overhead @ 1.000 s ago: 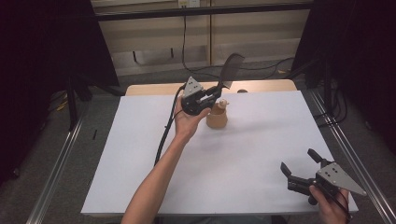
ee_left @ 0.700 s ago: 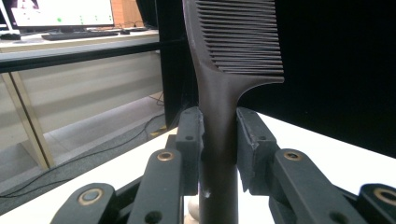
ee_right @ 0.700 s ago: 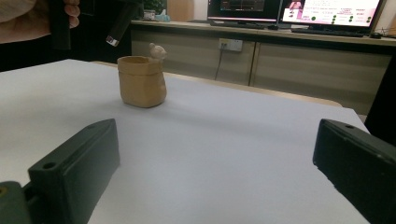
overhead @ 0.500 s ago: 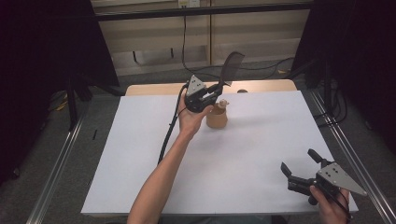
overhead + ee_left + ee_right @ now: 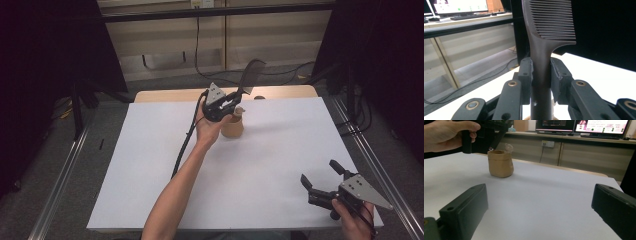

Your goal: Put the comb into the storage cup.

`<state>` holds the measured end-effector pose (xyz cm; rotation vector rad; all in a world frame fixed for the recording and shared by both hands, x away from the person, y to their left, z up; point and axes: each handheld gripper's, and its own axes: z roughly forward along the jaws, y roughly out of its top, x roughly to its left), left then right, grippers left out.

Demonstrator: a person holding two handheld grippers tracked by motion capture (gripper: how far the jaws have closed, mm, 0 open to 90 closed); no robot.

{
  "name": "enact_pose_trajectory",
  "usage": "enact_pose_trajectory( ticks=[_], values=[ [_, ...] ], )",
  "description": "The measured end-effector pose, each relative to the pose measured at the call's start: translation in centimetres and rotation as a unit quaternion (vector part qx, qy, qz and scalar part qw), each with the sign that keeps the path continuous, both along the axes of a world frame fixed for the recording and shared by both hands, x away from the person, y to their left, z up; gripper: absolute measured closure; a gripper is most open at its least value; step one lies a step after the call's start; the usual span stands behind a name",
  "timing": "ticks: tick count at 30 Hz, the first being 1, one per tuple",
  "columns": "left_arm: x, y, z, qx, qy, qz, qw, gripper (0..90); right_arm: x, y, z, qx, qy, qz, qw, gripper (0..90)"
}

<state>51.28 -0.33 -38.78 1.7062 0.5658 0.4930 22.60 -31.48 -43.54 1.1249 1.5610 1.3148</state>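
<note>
Here the left hand-held gripper (image 5: 235,98) is held up over the far middle of the white counter (image 5: 150,165), its two black jaws pinching the handle of a dark comb (image 5: 251,76). In the left gripper view the comb (image 5: 549,32) stands upright between the jaw pads (image 5: 526,75), its handle squeezed from both sides and its teeth pointing to that view's right, above the grip. From the high view the comb tilts up and away from the person, toothed end highest. The lower end of its handle reaches down to the mouth of a small tan paper bag (image 5: 233,126), which stands upright on the counter just beside the left hand (image 5: 210,131); whether the handle tip touches the bag cannot be told. In the right gripper view the bag (image 5: 500,163) has a rolled rim, and something pale and crumpled (image 5: 508,147) shows at its top.

The right hand-held gripper (image 5: 322,179) hangs low over the near right corner of the counter, well apart from the bag, held by the right hand (image 5: 352,217). Its jaws are spread wide with nothing between them; in its own view the two black pads (image 5: 465,208) sit at either edge with bare counter between.
</note>
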Motion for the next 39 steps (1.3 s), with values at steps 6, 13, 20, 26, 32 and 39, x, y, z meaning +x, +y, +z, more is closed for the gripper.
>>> enact_pose_trajectory(
  ticks=[6, 13, 20, 26, 32, 39],
  values=[
    [0.4, -0.1, -0.9, 0.001, 0.010, 0.003, 0.9999, 72.6, 0.0, 0.0, 0.0, 0.000, 0.001, 0.001, 1.0000, 0.2],
    [0.4, -0.1, -1.6, 0.002, 0.016, 0.001, 0.9999, 72.6, -0.1, 0.0, 0.0, 0.000, 0.000, 0.002, 1.0000, 0.2],
    [0.3, 0.7, -2.2, 0.006, 0.024, 0.005, 0.9997, 72.7, -0.1, 0.0, 0.0, -0.001, 0.000, 0.001, 1.0000, 0.2],
    [0.1, 0.8, -2.6, 0.002, 0.025, 0.003, 0.9997, 72.7, 0.0, 0.0, 0.0, -0.002, 0.001, 0.001, 1.0000, 0.2],
    [-0.1, 1.3, -2.7, 0.000, 0.026, 0.000, 0.9997, 72.7, -0.1, 0.0, 0.0, -0.002, 0.001, 0.001, 1.0000, 0.2],
    [-0.3, 1.7, -2.8, 0.005, 0.029, 0.000, 0.9996, 72.6, 0.0, 0.0, 0.0, -0.003, 0.000, 0.002, 1.0000, 0.2]
  ],
)
